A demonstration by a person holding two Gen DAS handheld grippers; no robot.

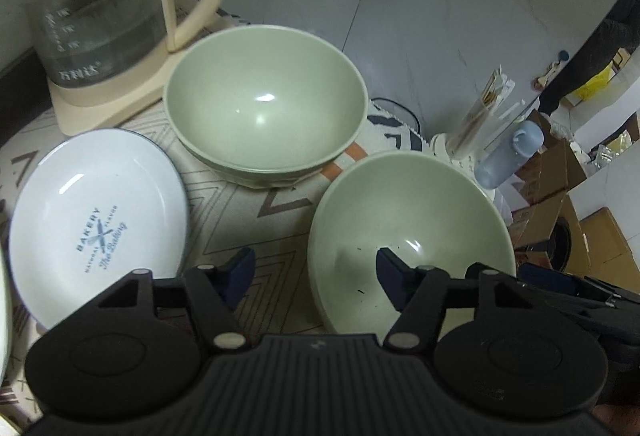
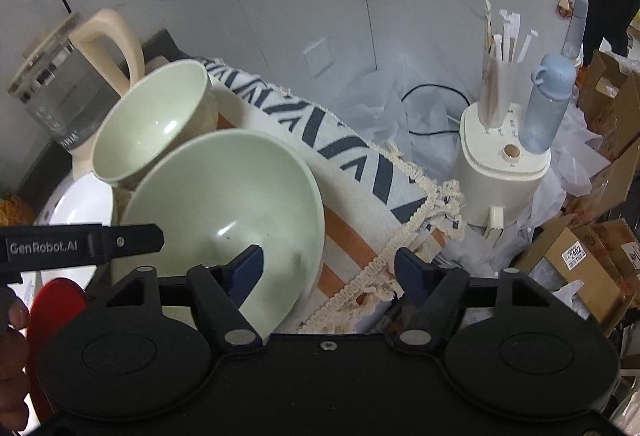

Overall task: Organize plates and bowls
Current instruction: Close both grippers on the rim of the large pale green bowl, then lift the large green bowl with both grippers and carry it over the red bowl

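Two pale green bowls stand on a patterned cloth. The far bowl (image 1: pixel 266 103) sits by the kettle. The near bowl (image 1: pixel 408 236) is tilted, and its left rim lies between the jaws of my open left gripper (image 1: pixel 316 272), right finger inside the bowl. A white "Bakery" plate (image 1: pixel 96 224) lies to the left. In the right wrist view the near bowl (image 2: pixel 228 203) and far bowl (image 2: pixel 156 119) show at left. My right gripper (image 2: pixel 328 268) is open, its left finger over the near bowl's right rim, its right finger beyond the cloth's fringe.
A glass kettle (image 1: pixel 96 3) on a cream base stands at the back left. A white appliance (image 2: pixel 500 171) holds a blue bottle (image 2: pixel 548 103) and a cup of straws at right. Cardboard boxes (image 2: pixel 580 264) lie beyond the table edge. The wall is close behind.
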